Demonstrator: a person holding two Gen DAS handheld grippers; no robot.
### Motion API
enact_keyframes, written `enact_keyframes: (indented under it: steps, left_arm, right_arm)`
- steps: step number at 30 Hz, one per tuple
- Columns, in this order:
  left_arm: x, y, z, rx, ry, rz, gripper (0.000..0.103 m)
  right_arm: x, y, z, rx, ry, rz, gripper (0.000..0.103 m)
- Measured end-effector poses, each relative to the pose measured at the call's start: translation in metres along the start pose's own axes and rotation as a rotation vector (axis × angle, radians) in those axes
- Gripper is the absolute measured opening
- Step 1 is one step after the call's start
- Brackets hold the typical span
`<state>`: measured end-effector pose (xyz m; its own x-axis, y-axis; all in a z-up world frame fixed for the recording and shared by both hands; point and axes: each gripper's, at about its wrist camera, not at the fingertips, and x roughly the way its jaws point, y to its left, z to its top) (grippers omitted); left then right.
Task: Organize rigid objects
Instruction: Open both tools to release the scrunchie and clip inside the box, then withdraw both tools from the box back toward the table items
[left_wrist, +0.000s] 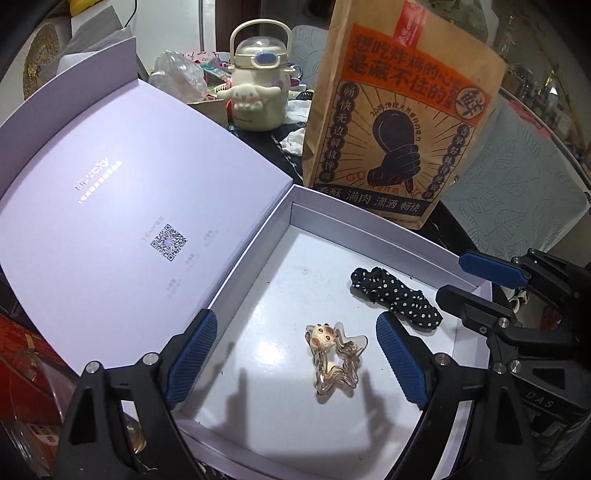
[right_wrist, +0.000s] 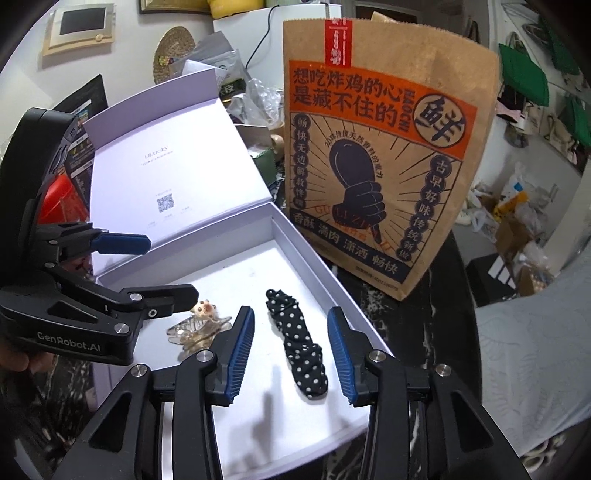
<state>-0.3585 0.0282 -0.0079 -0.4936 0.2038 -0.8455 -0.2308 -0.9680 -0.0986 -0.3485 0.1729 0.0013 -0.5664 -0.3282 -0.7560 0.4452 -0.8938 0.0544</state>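
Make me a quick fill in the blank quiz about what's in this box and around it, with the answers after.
1. The clear hair claw carries a small ___ figure.
2. The black scrunchie is covered in white ___.
3. Both items lie inside the open white ___.
4. Behind the box stands a brown ___ bag.

Answers: cow; dots; box; paper

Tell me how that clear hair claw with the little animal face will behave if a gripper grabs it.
The hair claw looks like thin, glossy clear plastic: probably stiff, light and slippery. Its thin curved teeth may snag or crack under hard squeezing.
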Motion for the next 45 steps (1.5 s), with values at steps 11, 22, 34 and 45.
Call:
enact_keyframes:
  steps: [11,22,34,45]
  left_arm:
    - [-0.036,0.0,-0.002,-0.016,-0.068,0.034,0.089]
    - [-0.074,-0.005,-0.01,-0.008,-0.142,0.049,0.102]
    - [-0.117,-0.011,-0.03,-0.007,-0.208,0.05,0.102]
    - [-0.15,-0.019,-0.059,0.01,-0.251,0.073,0.102]
  right_arm:
    - [-0.033,0.01,0.001,-0.017,-0.052,-0.023,0.041]
    - [-0.077,0.027,-0.005,-0.045,-0.128,-0.035,0.05]
    - [-0.123,0.038,-0.017,-0.046,-0.203,-0.06,0.066]
    - [-0.158,0.054,-0.037,-0.058,-0.257,-0.066,0.08]
